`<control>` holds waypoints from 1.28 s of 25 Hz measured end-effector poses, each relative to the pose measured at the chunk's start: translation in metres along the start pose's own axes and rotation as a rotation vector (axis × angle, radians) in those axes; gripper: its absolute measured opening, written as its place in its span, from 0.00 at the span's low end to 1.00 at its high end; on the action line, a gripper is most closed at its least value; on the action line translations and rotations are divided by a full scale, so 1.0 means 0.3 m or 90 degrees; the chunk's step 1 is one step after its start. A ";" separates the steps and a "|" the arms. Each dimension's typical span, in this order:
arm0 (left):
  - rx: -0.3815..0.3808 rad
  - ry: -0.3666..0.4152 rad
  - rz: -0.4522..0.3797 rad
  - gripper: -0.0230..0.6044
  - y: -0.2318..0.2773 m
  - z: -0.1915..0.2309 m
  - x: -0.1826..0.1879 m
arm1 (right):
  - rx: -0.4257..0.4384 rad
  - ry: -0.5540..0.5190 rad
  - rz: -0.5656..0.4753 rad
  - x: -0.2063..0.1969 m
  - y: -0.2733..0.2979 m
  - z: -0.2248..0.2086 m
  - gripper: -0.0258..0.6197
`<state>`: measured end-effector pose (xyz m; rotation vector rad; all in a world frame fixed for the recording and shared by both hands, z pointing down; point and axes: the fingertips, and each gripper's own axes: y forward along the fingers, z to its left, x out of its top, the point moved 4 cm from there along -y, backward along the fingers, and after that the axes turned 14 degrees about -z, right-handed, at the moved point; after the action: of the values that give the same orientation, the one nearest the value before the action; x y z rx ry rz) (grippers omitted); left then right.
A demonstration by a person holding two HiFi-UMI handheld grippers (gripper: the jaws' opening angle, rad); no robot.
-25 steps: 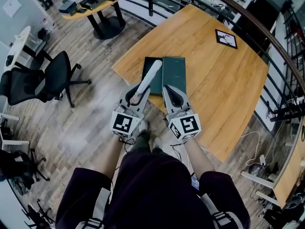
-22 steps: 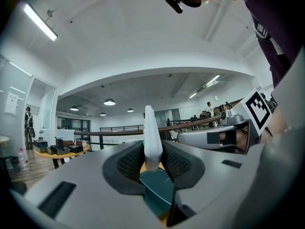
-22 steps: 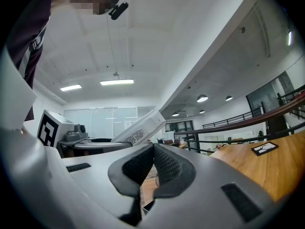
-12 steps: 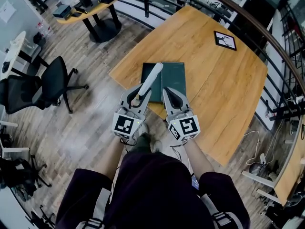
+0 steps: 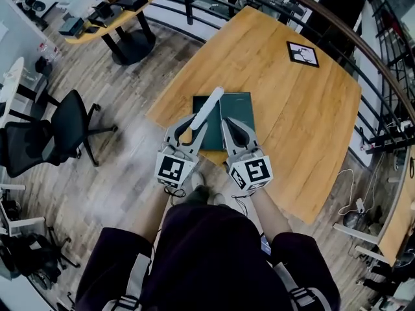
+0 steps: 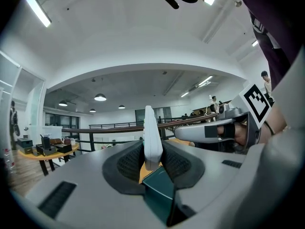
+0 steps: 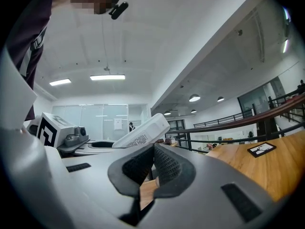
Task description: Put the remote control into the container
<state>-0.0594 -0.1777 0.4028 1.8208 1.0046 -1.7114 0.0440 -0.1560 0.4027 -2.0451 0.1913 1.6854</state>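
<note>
An open office floor with wood planks [image 5: 110, 167], a black chair [image 5: 52, 135] and a curved railing [image 5: 363, 50] is seen from above. A large wooden table [image 5: 292, 109] stands in it. On the table, close to its near edge, a dark green container [image 5: 238, 109] is laid out as two flat halves side by side. Both grippers are held over that edge.

The right gripper [image 5: 235, 127] is empty, its jaws pressed together. The left gripper [image 5: 189, 129] is pinched on the near end of the remote control [image 5: 206, 105], which is carried above the left half of the container and points away from the person, tilted upward.

Only the end of the remote control is clamped, so most of its length hangs free; a twist or slip in the pads is judged possible during lowering. If it were let go from this height or angle, it could strike the rim, land across the seam between the halves, or slide off towards the table edge.

The remote control is long, slim and white, with rounded ends and a printed label on its back.
</note>
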 end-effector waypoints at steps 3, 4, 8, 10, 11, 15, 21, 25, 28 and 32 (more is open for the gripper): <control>-0.019 -0.003 0.003 0.21 0.012 0.029 -0.014 | -0.016 -0.006 0.001 -0.004 0.027 -0.001 0.07; -0.026 -0.004 0.004 0.21 0.013 0.040 -0.021 | -0.020 -0.009 0.002 -0.009 0.036 0.001 0.07; -0.049 -0.008 0.009 0.21 0.021 0.073 -0.051 | -0.038 -0.018 0.006 -0.030 0.068 0.001 0.07; -0.051 -0.012 0.018 0.21 0.033 0.085 -0.073 | -0.046 -0.020 0.009 -0.037 0.084 -0.010 0.07; -0.048 -0.016 0.024 0.21 0.038 0.089 -0.088 | -0.049 -0.021 0.012 -0.044 0.090 -0.015 0.07; -0.027 -0.039 0.052 0.21 0.045 0.071 -0.196 | -0.052 -0.020 0.031 -0.124 0.087 -0.046 0.07; 0.021 -0.071 0.112 0.21 0.084 0.031 -0.383 | -0.034 -0.001 0.080 -0.285 0.082 -0.120 0.07; 0.071 -0.089 0.181 0.21 0.101 0.016 -0.508 | -0.023 0.023 0.106 -0.379 0.067 -0.164 0.07; 0.100 -0.102 0.229 0.21 0.097 0.009 -0.581 | -0.012 0.035 0.127 -0.443 0.058 -0.172 0.07; 0.115 -0.116 0.265 0.21 0.105 -0.010 -0.641 | -0.003 0.052 0.142 -0.493 0.048 -0.185 0.07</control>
<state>-0.0276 -0.2348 0.5863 1.7848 0.3731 -1.7038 0.0532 -0.2214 0.5469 -2.1650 0.4598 1.7313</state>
